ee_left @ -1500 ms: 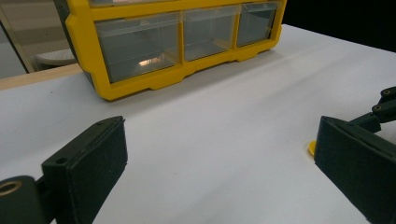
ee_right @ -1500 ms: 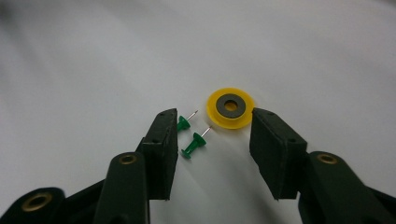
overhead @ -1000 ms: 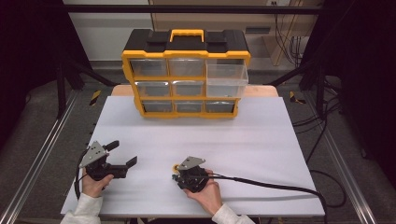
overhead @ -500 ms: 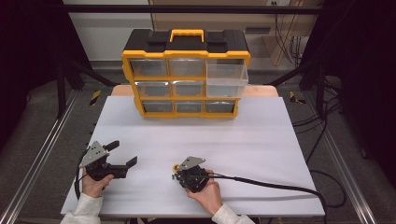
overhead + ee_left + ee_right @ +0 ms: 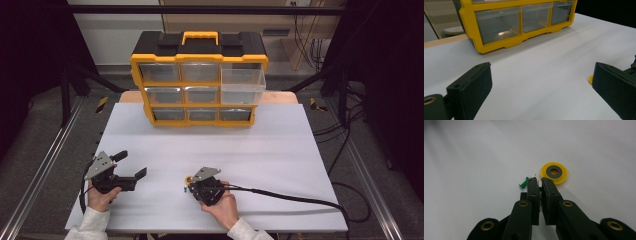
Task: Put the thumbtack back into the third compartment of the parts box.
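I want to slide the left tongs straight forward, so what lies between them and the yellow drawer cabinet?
Nothing: the left gripper view shows bare white table from the open left tongs to the yellow drawer cabinet.

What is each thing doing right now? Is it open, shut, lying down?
Left gripper: open wide, holding nothing.
Right gripper: nearly shut, tips at the pin; a grip cannot be told.
Green pin: lying on its side on the table.
Yellow disc: lying flat, dark ring on top.
Organizer: standing upright, handle on top.
Top right drawer: pulled out.
Other drawers: pushed in.
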Action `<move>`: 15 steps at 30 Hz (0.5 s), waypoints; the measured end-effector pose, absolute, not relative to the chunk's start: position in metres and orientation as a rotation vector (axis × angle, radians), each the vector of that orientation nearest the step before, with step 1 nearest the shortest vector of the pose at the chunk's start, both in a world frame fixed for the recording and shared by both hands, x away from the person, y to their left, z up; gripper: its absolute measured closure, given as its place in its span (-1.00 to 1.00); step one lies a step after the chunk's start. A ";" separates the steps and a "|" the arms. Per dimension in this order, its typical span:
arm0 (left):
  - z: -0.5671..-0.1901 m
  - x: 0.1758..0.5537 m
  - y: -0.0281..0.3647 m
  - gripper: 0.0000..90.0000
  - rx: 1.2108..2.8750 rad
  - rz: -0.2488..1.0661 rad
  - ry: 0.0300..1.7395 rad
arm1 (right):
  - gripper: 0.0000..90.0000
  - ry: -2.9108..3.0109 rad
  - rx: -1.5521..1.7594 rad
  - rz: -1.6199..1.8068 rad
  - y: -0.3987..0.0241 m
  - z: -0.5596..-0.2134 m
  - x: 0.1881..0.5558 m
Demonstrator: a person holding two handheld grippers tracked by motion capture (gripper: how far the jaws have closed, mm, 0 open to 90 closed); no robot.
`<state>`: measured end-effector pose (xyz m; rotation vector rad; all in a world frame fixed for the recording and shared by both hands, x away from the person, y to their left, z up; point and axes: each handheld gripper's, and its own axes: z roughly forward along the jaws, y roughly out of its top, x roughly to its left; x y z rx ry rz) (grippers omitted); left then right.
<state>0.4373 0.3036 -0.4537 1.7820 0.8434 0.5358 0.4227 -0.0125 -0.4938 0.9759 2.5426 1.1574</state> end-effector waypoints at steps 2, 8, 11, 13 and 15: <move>-0.454 0.437 0.303 -0.94 1.781 0.537 0.844 | 0.91 2.541 0.976 1.169 -0.014 -0.491 0.422; -0.454 0.437 0.303 -0.94 1.782 0.537 0.846 | 0.91 2.520 0.983 1.205 -0.021 -0.480 0.423; -0.454 0.437 0.303 -0.94 1.781 0.536 0.848 | 0.91 2.505 0.983 1.235 -0.025 -0.473 0.424; -0.454 0.437 0.303 -0.94 1.780 0.535 0.848 | 0.91 2.495 0.981 1.251 -0.027 -0.469 0.424; -0.454 0.437 0.303 -0.94 1.780 0.533 0.848 | 0.91 2.482 0.988 1.267 -0.031 -0.464 0.425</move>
